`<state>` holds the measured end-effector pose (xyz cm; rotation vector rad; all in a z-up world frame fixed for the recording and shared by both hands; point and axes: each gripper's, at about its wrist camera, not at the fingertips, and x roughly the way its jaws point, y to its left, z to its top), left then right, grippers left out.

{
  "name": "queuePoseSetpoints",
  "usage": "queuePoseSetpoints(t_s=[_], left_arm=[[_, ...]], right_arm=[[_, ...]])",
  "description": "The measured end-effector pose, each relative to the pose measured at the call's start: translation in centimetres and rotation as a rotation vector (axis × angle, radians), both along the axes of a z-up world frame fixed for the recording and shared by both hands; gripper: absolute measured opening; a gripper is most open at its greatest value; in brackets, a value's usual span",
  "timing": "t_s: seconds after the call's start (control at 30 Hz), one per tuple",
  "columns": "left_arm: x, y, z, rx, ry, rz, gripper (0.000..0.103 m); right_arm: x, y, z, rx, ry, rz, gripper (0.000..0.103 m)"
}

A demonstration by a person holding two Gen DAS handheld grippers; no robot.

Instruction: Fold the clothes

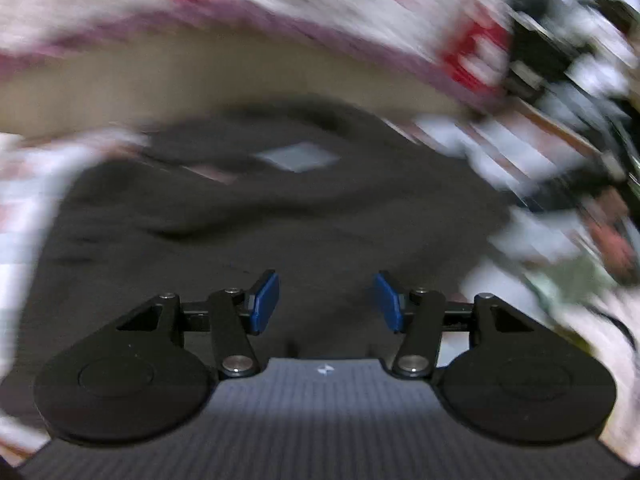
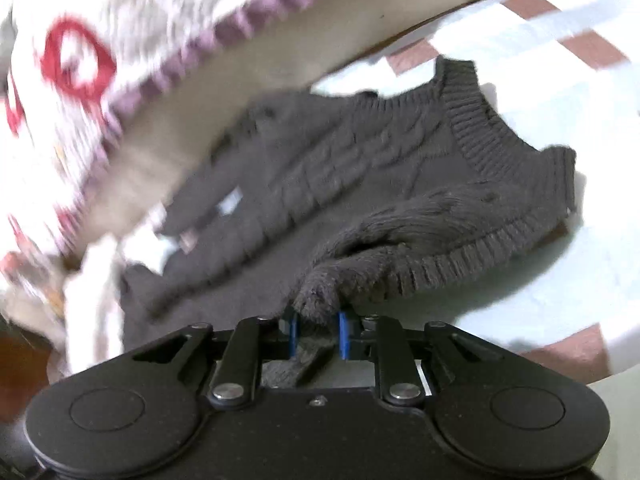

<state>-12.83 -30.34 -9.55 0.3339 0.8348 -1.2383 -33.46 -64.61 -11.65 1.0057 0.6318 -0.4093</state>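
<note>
Pinching grey sweater, right gripper (left empty)

A white-and-pink checked sheet covers the bed.

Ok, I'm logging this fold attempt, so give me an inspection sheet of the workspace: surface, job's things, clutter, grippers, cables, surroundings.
Surface: white cover with reddish-brown squares, partly covered by the garment.
Job's things: dark grey cable-knit sweater lying spread out, one fuzzy edge lifted toward the right gripper.
Clutter: white knit fabric with red marks and purple ribbed border at upper left, blurred.
Grippers: left gripper open, above the sweater, holding nothing; right gripper shut on the sweater's edge.
Cables: nothing seen.
Surroundings: blurred dark and pale shapes at the right of the left wrist view, not identifiable.
</note>
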Motion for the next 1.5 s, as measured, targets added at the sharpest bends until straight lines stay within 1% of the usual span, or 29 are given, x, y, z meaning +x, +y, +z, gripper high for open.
queuePoseSetpoints(t_s=[0.03,0.07,0.1,0.17,0.23,0.27,0.37,0.4,0.43,0.47,0.53,0.57,0.6,0.63,0.7,0.83,0.97,1.03,1.07,1.1,1.13,1.17,1.2,1.23,1.3,1.33,1.37,1.47,1.5], left_arm=[[-1.0,-1.6,-1.3,0.038,0.004,-0.065,0.054],[-1.8,-2.7,-2.3,0.076,-0.037,-0.092,0.054],[-2.6,-3.7,-3.3,0.113,-0.094,-0.101,0.054],[-4.2,-5.6,-5.2,0.187,-0.209,-0.119,0.054],[-5.3,-7.1,-6.7,0.246,-0.313,-0.122,0.054],[-5.3,-7.5,-7.2,0.262,-0.336,-0.115,0.054],[-4.5,-7.6,-7.4,0.269,-0.331,-0.082,0.058],[-4.2,-7.6,-7.4,0.270,-0.327,-0.070,0.054],[-4.0,-7.6,-7.4,0.271,-0.324,-0.058,0.017],[-3.6,-7.7,-7.0,0.280,-0.328,-0.044,0.008],[-3.1,-7.0,-4.9,0.249,-0.298,-0.031,0.008],[-2.9,-6.5,-3.3,0.218,-0.280,-0.028,0.008],[-3.0,-6.1,-1.8,0.193,-0.288,-0.039,0.008],[-3.4,-5.9,-0.8,0.174,-0.274,-0.056,0.008],[-4.4,-5.7,0.6,0.139,-0.219,-0.093,0.008],[-6.5,-5.3,3.3,0.070,-0.107,-0.167,0.008],[-8.5,-4.9,6.1,0.001,0.004,-0.240,0.008],[-9.5,-4.8,7.5,-0.034,0.060,-0.277,0.010],[-9.4,-5.2,6.7,-0.022,0.111,-0.261,0.010],[-9.1,-5.8,5.2,0.003,0.171,-0.230,0.011],[-8.8,-6.3,3.9,0.034,0.212,-0.203,0.019],[-8.6,-6.6,2.6,0.067,0.245,-0.177,0.028],[-8.3,-6.3,2.1,0.083,0.249,-0.168,0.030],[-8.0,-5.8,1.8,0.092,0.240,-0.165,0.032],[-7.1,-4.3,1.8,0.096,0.212,-0.149,0.045],[-6.2,-3.2,2.2,0.087,0.188,-0.130,0.056],[-5.3,-2.1,2.5,0.077,0.164,-0.111,0.060],[-2.4,-0.2,1.6,0.125,0.078,-0.030,0.060],[-1.4,0.3,1.2,0.143,0.049,-0.002,0.060]], right_arm=[[-0.4,-0.4,0.1,0.026,-0.040,-0.025,0.022],[-0.5,-0.9,-0.1,0.052,-0.076,-0.037,0.022],[-1.0,-1.3,-0.2,0.080,-0.117,-0.053,0.021],[-1.2,-1.9,-0.8,0.116,-0.163,-0.072,0.021],[-0.8,-2.3,-1.2,0.123,-0.161,-0.069,0.021],[-0.7,-2.3,-1.2,0.125,-0.161,-0.068,0.021],[-0.1,-2.9,-1.5,0.134,-0.183,-0.052,0.021],[0.0,-3.1,-1.6,0.138,-0.195,-0.048,0.021],[0.1,-3.3,-1.5,0.137,-0.204,-0.045,0.021],[0.2,-3.4,-1.4,0.132,-0.209,-0.040,0.021],[0.1,-3.4,-1.0,0.111,-0.194,-0.033,0.021],[0.0,-3.1,-0.5,0.083,-0.167,-0.031,0.021],[-0.2,-2.7,0.0,0.052,-0.138,-0.028,0.021],[-0.2,-2.0,0.8,-0.005,-0.086,-0.017,0.022],[-0.2,0.4,3.0,-0.181,0.042,0.016,0.022],[-0.6,4.2,5.6,-0.376,0.151,0.031,0.021],[-1.9,6.7,7.5,-0.523,0.297,0.007,0.021],[-2.5,7.1,7.7,-0.598,0.430,-0.005,0.018],[-2.8,7.4,7.8,-0.635,0.497,-0.011,0.013],[-3.1,7.6,7.9,-0.673,0.568,-0.018,0.013],[-3.2,7.5,7.5,-0.719,0.663,-0.032,0.014],[-3.5,7.0,6.9,-0.726,0.731,-0.039,0.014],[-4.1,6.3,6.7,-0.697,0.731,-0.049,0.014],[-4.7,5.9,6.7,-0.655,0.679,-0.050,0.014],[-5.4,5.5,7.7,-0.598,0.535,-0.039,0.022],[-5.1,5.2,7.8,-0.555,0.462,-0.017,0.037],[-4.8,5.0,8.0,-0.512,0.389,0.004,0.051],[-3.9,4.4,8.4,-0.384,0.175,0.069,0.050],[-2.7,4.5,8.1,-0.364,0.149,0.112,0.050]])
